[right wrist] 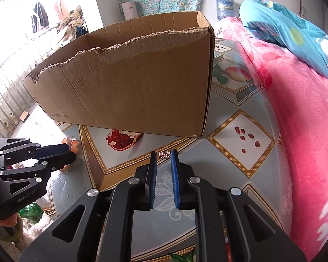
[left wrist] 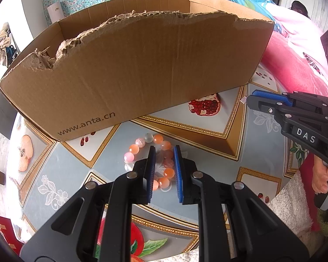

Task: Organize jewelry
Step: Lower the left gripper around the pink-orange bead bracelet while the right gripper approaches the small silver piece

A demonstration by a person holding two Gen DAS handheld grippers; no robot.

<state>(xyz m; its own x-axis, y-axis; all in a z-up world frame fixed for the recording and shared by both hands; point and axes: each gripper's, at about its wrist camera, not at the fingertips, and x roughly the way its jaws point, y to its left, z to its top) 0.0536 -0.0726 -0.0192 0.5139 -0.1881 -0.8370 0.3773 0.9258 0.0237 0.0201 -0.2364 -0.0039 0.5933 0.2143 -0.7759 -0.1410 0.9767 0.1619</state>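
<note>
You are working the pickup step. Your left gripper (left wrist: 164, 150) is straddling 1 side of the bead bracelet (left wrist: 152, 162) lying on the tablecloth (left wrist: 207, 118) just in front of the cardboard box (left wrist: 129, 69); its jaws are standing narrowly apart around the beads, not yet pinching. Your right gripper (right wrist: 164, 156) is hovering narrowly open with its tips at a small silver piece (right wrist: 164, 154), holding nothing. Next, I judge, you are needing to close, lift over the torn wall, and drop inside.
</note>
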